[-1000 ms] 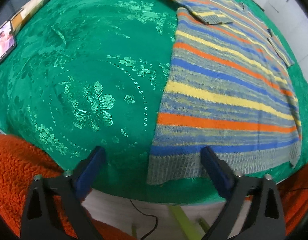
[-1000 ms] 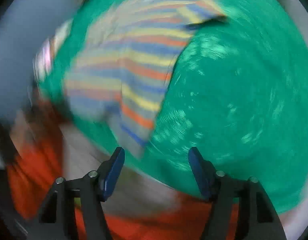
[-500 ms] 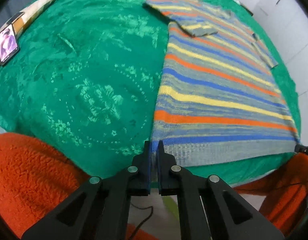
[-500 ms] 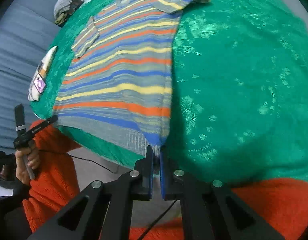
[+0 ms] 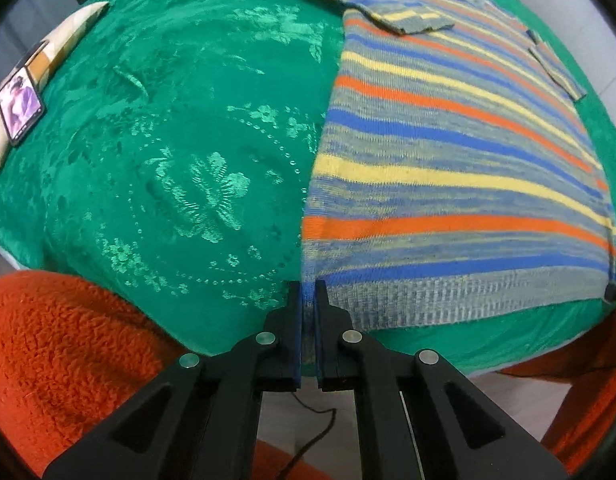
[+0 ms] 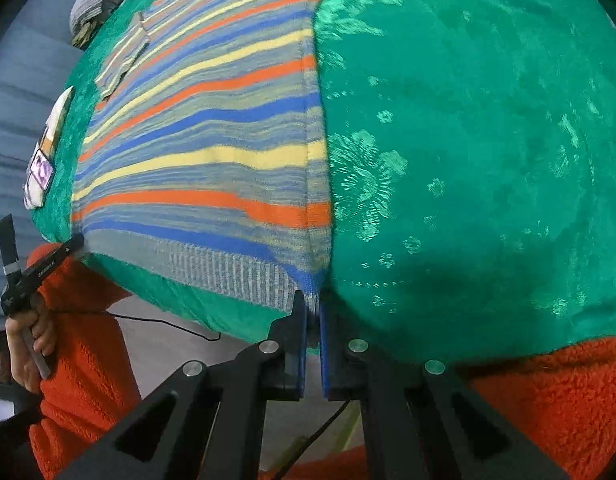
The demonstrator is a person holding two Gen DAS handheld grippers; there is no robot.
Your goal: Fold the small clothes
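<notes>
A small knitted sweater point(image 5: 447, 168) with orange, blue and yellow stripes on grey lies flat on the green cloth, sleeves folded in at the far end. My left gripper point(image 5: 307, 292) is shut on the hem's near left corner at the table's front edge. My right gripper point(image 6: 312, 300) is shut on the hem's other corner; the sweater point(image 6: 212, 148) stretches away up and left from it. The left gripper also shows in the right wrist view point(image 6: 74, 246), pinching the far hem corner.
The green embossed tablecloth point(image 5: 168, 140) covers the table and hangs over its front edge. A phone point(image 5: 20, 106) lies on a cushion at the far left. Orange fleece sleeves point(image 5: 56, 360) and a thin cable point(image 6: 168, 322) are below the edge. A bundle of clothes point(image 6: 96, 0) sits far back.
Both grippers went from open to shut on the sweater's hem corners. Over the last half second the cameras moved closer to the table and the hem is drawn taut between the grippers.
</notes>
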